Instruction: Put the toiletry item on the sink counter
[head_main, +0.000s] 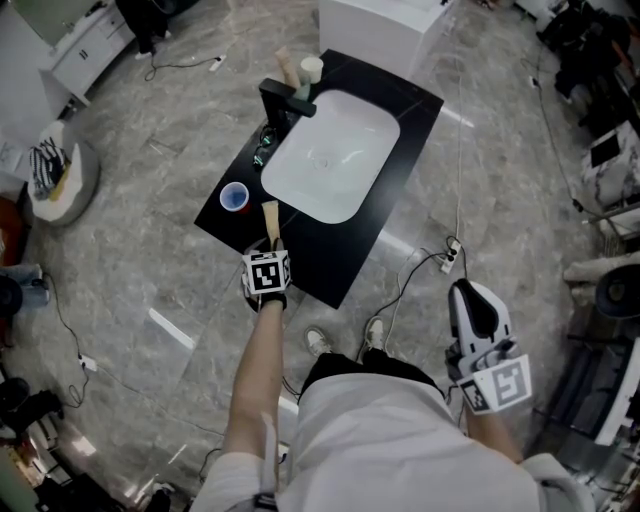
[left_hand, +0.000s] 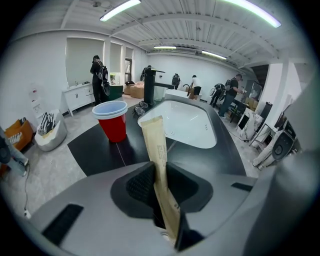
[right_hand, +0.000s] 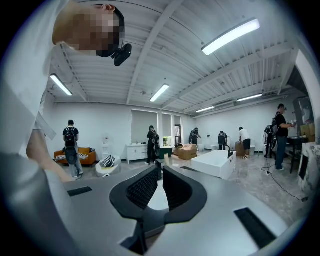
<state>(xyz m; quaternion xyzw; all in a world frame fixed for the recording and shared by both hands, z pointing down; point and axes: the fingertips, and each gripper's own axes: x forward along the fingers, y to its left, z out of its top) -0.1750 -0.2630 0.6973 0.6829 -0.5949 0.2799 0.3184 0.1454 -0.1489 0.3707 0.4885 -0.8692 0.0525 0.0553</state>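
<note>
The toiletry item is a flat tan packet (head_main: 270, 216) (left_hand: 156, 145). My left gripper (head_main: 272, 243) (left_hand: 159, 172) is shut on its lower half, and the upper half sticks out over the front left of the black sink counter (head_main: 330, 258) (left_hand: 100, 150). A red cup with a blue rim (head_main: 234, 197) (left_hand: 113, 122) stands just left of the packet, and the white basin (head_main: 330, 155) (left_hand: 187, 125) lies beyond it. My right gripper (head_main: 468, 292) (right_hand: 161, 175) hangs beside the person's right hip, over the floor, with a narrow gap between its jaws and nothing in it.
A black faucet (head_main: 285, 100) (left_hand: 150, 87) rises at the basin's far left, with two small containers (head_main: 300, 68) behind it. Cables and a power strip (head_main: 450, 255) lie on the floor to the right. A white bag (head_main: 60, 175) sits far left. People stand in the background.
</note>
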